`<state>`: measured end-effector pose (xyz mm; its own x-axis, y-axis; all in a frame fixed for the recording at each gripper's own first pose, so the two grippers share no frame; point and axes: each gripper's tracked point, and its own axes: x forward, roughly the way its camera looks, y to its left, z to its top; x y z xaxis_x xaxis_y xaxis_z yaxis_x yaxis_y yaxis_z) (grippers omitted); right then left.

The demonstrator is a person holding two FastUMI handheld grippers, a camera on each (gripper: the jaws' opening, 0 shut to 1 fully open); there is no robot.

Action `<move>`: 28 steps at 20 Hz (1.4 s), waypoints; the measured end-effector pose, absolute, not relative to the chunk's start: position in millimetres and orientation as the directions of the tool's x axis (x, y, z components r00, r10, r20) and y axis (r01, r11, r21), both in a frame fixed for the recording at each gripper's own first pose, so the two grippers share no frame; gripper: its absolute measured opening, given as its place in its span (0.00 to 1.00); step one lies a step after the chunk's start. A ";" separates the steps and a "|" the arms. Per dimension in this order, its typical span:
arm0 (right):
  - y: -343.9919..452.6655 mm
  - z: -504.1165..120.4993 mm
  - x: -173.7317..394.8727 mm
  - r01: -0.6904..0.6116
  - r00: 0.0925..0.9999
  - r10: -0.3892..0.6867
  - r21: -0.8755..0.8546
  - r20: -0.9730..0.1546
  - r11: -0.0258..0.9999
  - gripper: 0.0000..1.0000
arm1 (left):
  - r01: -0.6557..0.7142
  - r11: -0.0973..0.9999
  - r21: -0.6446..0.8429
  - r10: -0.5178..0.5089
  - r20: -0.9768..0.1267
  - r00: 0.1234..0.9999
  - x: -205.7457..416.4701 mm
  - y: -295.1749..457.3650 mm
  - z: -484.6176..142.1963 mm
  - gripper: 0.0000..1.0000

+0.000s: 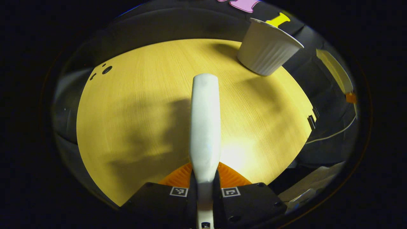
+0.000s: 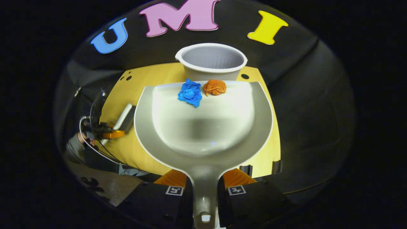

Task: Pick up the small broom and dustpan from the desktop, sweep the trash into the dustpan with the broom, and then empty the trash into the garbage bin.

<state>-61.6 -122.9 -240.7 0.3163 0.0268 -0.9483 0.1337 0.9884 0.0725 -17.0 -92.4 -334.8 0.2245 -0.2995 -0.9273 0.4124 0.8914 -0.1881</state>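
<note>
right gripper (image 2: 205, 187) pinching dustpan (image 2: 203, 127) handle, pan lip just before bin (image 2: 211, 60), blue wad (image 2: 190, 93) and orange wad (image 2: 215, 87) at lip. left gripper (image 1: 205, 187) clamped on broom (image 1: 205, 124) handle, bin (image 1: 267, 47) far right of it. risk: tipping short of bin rim, wads dropping onto desk (image 2: 133, 149).

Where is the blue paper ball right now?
In the right gripper view, the blue paper ball lies at the dustpan's front lip, just left of the orange ball, with the white bin just beyond.
</note>
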 end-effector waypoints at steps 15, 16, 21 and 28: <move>-243.1 -227.2 65.0 0.008 0.082 -0.198 -0.198 -0.977 0.980 0.35 | 0.349 0.915 -0.202 -0.297 -0.923 0.244 -44.8 -37.6 -340.7 0.24; -246.0 -226.3 67.5 -0.025 0.040 -0.207 -0.208 -0.978 0.978 0.35 | 0.345 0.917 -0.200 -0.294 -0.924 0.245 -44.6 -35.0 -343.1 0.24; -242.1 -231.3 81.8 -0.137 -0.084 -0.240 -0.227 -0.967 0.964 0.35 | 0.341 0.917 -0.205 -0.298 -0.922 0.247 -44.4 -37.3 -345.0 0.24; -244.3 -229.6 85.5 -0.151 -0.093 -0.237 -0.221 -0.967 0.963 0.35 | 0.350 0.915 -0.203 -0.299 -0.922 0.246 -42.1 -40.2 -346.4 0.24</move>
<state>85.5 -244.3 -229.6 -0.0933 -0.2365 -0.9671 -0.1510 0.9635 -0.2210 -42.1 -40.2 -346.4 0.2462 -0.2991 -0.9219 0.3497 0.9145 -0.2033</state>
